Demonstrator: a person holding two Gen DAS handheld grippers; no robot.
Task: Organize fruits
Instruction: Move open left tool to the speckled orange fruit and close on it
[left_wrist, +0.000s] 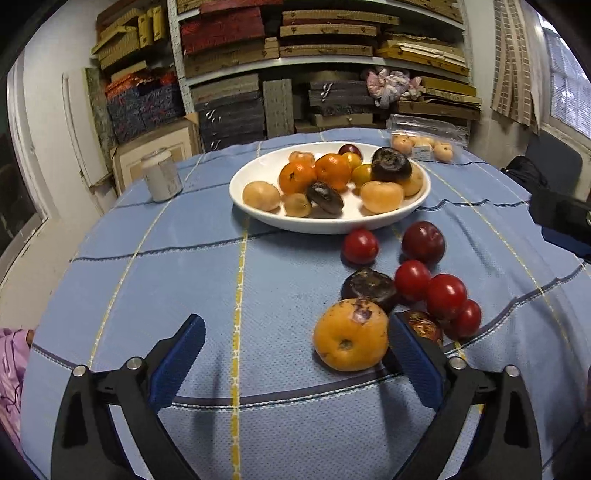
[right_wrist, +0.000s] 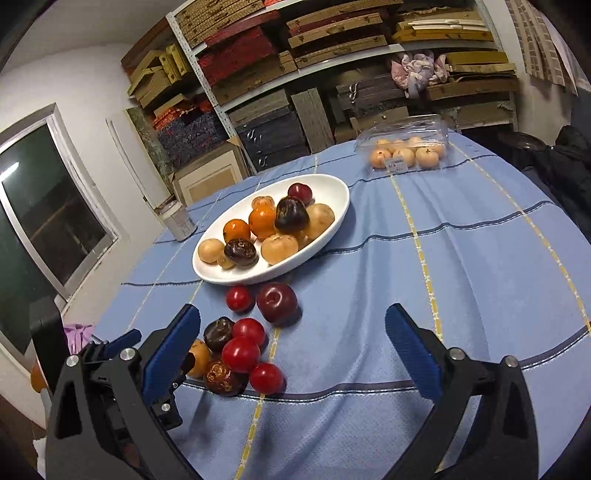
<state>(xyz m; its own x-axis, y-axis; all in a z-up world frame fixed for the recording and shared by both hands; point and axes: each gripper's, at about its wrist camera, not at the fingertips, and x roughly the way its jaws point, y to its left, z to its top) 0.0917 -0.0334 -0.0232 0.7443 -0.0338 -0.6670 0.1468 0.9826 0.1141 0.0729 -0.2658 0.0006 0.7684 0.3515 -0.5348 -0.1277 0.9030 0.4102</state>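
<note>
A white oval plate (left_wrist: 236, 192) (right_wrist: 341, 184) on the blue checked tablecloth holds oranges, pale tan fruits and dark purple ones. In front of it lies a loose cluster: several red tomatoes (left_wrist: 445, 295) (right_wrist: 240, 354), a dark red plum (left_wrist: 423, 242) (right_wrist: 277, 301) and dark wrinkled fruits (left_wrist: 369, 288) (right_wrist: 218, 332). My left gripper (left_wrist: 295, 334) is open low over the cloth. A blemished orange fruit (left_wrist: 351, 336) (right_wrist: 199, 358) lies between its jaws, right beside the right pad and far from the left one. My right gripper (right_wrist: 293, 326) is open, with the cluster just inside its left finger.
A clear plastic box of pale fruits (left_wrist: 424, 142) (right_wrist: 406, 147) sits at the table's far side. A grey-white tin (left_wrist: 161, 179) (right_wrist: 179, 219) stands left of the plate. Shelves stacked with flat boxes fill the back wall. A purple cloth (left_wrist: 11, 369) lies off the table's left edge.
</note>
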